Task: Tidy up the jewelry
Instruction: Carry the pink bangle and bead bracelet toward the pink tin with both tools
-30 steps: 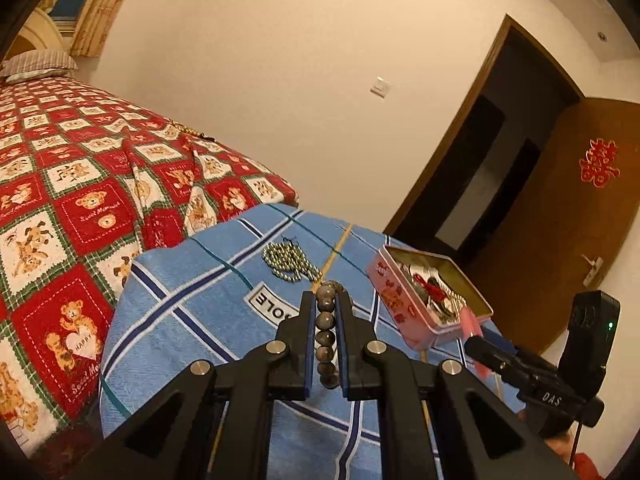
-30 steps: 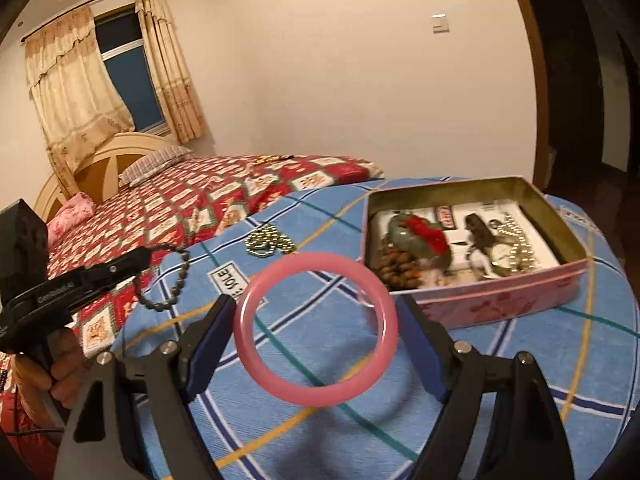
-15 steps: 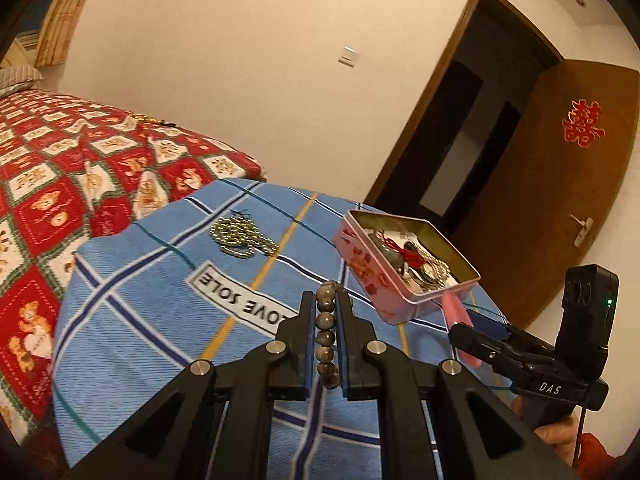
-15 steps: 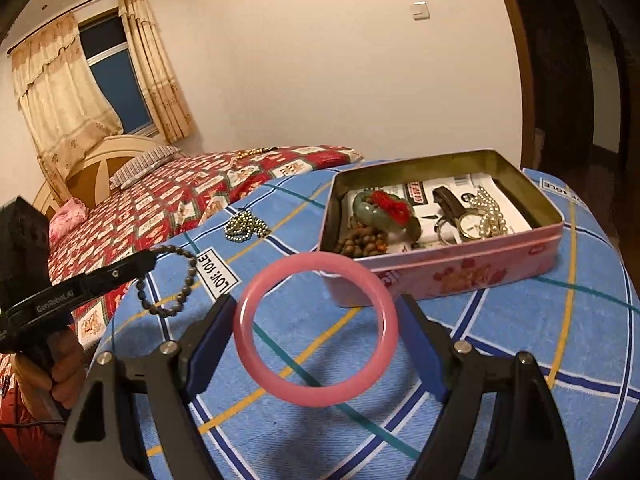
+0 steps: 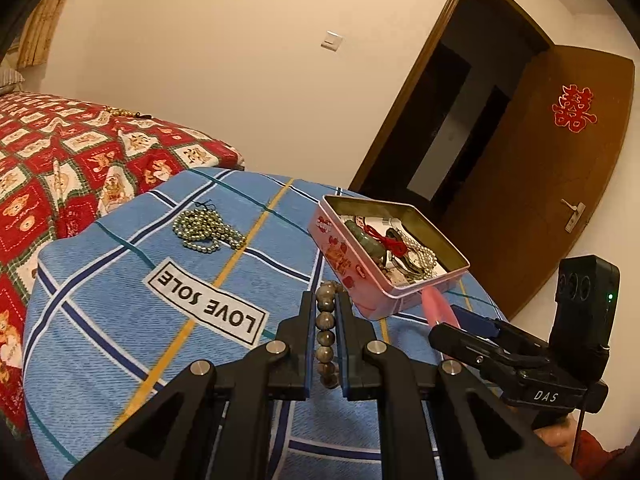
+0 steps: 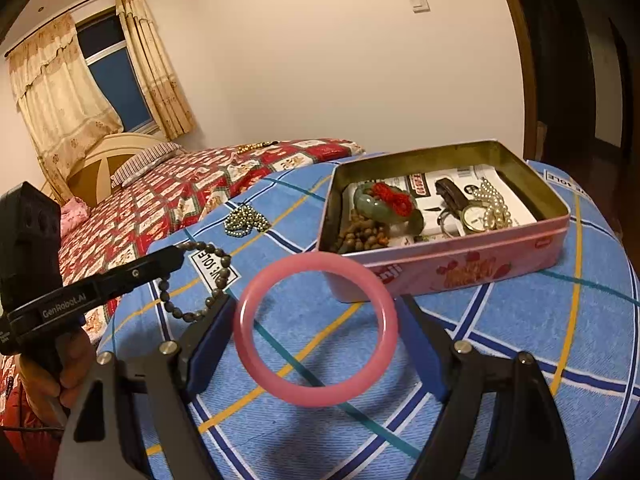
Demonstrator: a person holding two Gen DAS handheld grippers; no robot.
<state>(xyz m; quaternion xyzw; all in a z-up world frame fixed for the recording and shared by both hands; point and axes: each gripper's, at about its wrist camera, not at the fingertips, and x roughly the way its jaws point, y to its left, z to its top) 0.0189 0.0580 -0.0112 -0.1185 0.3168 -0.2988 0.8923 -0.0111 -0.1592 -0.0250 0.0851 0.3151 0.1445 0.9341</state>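
My left gripper (image 5: 325, 300) is shut on a brown bead bracelet (image 5: 325, 332), held above the blue checked cloth just left of the pink tin box (image 5: 348, 256); the bracelet also hangs from it in the right wrist view (image 6: 218, 276). My right gripper (image 6: 316, 312) is shut on a pink bangle (image 6: 384, 312), held upright in front of the tin (image 6: 460, 268). The tin holds a green bangle with red cord (image 6: 374, 204), a watch (image 6: 474, 216), pearls and brown beads. A pile of gold-green beads (image 5: 204, 230) lies on the cloth, to the left.
The cloth covers a small round table (image 5: 120, 288) with edges dropping off near both grippers. A bed with a red patterned quilt (image 5: 52, 152) is to the left. A brown open door (image 5: 540, 184) stands behind the tin.
Both grippers have moved closer to the tin with their pieces still held. The tin looms larger in the right wrist view and the left view has swung right.
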